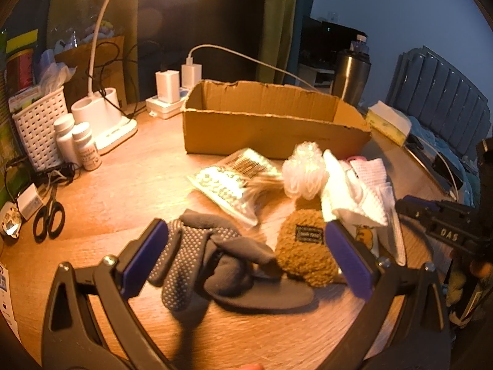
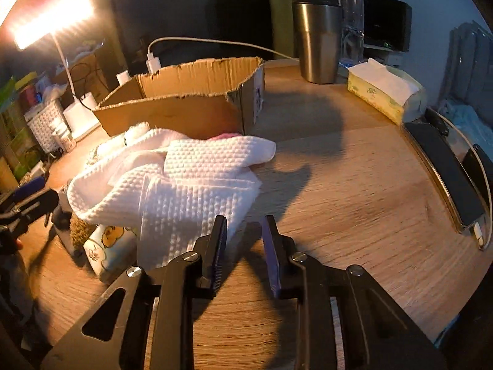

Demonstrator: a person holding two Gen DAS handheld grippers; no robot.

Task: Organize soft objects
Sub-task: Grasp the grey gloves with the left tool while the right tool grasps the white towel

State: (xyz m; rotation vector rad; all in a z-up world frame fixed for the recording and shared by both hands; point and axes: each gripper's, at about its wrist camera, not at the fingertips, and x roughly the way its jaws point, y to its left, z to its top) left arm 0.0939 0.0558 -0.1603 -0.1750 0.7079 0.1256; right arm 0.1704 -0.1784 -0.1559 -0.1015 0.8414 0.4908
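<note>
My left gripper [image 1: 246, 228] stands wide open low over a pile of soft things. Grey dotted gloves [image 1: 197, 246] lie between its fingers, and a brown fleece piece [image 1: 305, 246] with a dark label lies by the right finger. A white waffle cloth [image 2: 185, 178] is crumpled behind them, over a bear-print item [image 2: 107, 246]. My right gripper [image 2: 243, 219] hangs at the cloth's near corner. Its jaws are narrow but apart, and no pad presses the cloth. An open cardboard box [image 2: 172, 114] stands behind the pile.
A cotton swab packet [image 1: 234, 178] and a white mesh puff [image 1: 303, 169] lie before the box [image 1: 271, 129]. A lamp base [image 1: 101, 117], pill bottles [image 1: 77, 141], a basket and scissors [image 1: 49, 215] crowd the left. A steel tumbler [image 2: 317, 40], tissue pack [image 2: 385, 92] and phone [image 2: 443, 172] sit right.
</note>
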